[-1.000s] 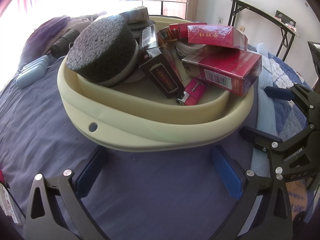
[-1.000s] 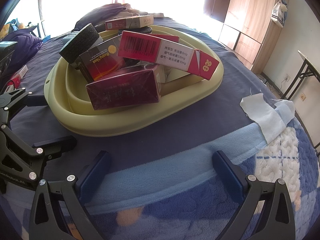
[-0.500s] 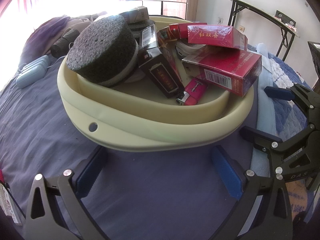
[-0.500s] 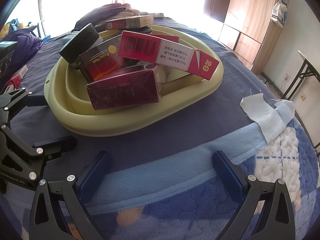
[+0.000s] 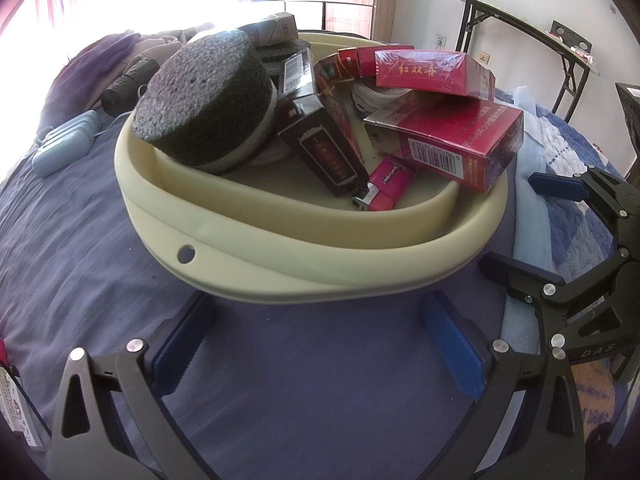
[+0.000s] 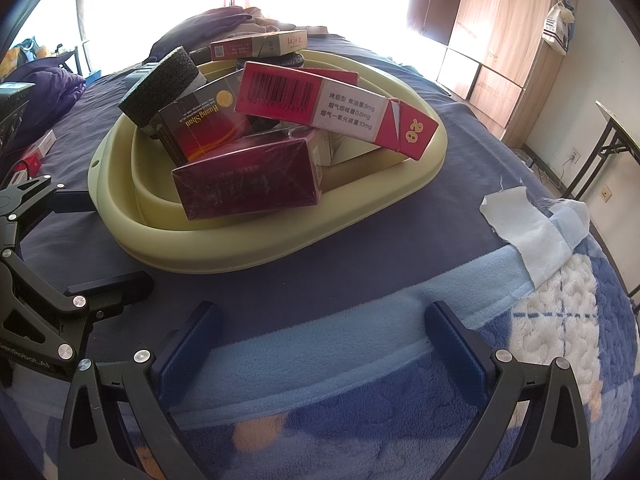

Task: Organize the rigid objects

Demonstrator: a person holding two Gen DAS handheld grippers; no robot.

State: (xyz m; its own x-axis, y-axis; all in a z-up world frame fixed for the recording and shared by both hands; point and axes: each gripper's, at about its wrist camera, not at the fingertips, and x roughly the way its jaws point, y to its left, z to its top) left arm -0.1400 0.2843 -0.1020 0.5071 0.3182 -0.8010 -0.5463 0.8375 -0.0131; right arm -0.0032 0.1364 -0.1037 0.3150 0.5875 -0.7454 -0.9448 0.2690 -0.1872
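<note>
Currently both jaws are spread wide and empty, resting low over the bed (image 5: pixel 80 264).

Left gripper (image 5: pixel 316 344): blue pads sit at the bottom of the left wrist frame, with bare purple sheet between them. Cream basin (image 5: pixel 280 268) fills frame centre, its near rim just above the pad tips, apparently not touching. Nothing between the fingers.

Right gripper (image 6: pixel 320 340): pads at the bottom of its frame over the blue fleece blanket (image 6: pixel 320 320). The basin (image 6: pixel 224 252) lies above and left of centre, near but apart from the jaws. The left gripper shows at that frame's left edge (image 6: pixel 60 248), beside the basin rim.

Basin contents, piled loosely:
- dark foam disc (image 5: pixel 208 100), tilted, leaning on the upper-left wall
- dark red box (image 5: pixel 324 148), slanted at centre
- pink lighter (image 5: pixel 384 186) on the basin floor, below the boxes
- large red carton (image 5: pixel 460 140) overhanging the right rim
- red pack (image 5: pixel 424 72) stacked on the carton
- long barcode carton (image 6: pixel 332 108) across the top in the right wrist view
- small pack (image 5: pixel 276 30) at the far rim, partly hidden, so its support is unclear

White cloth scrap (image 6: pixel 524 232) lies at the right of the right wrist frame, well clear of the basin.
</note>
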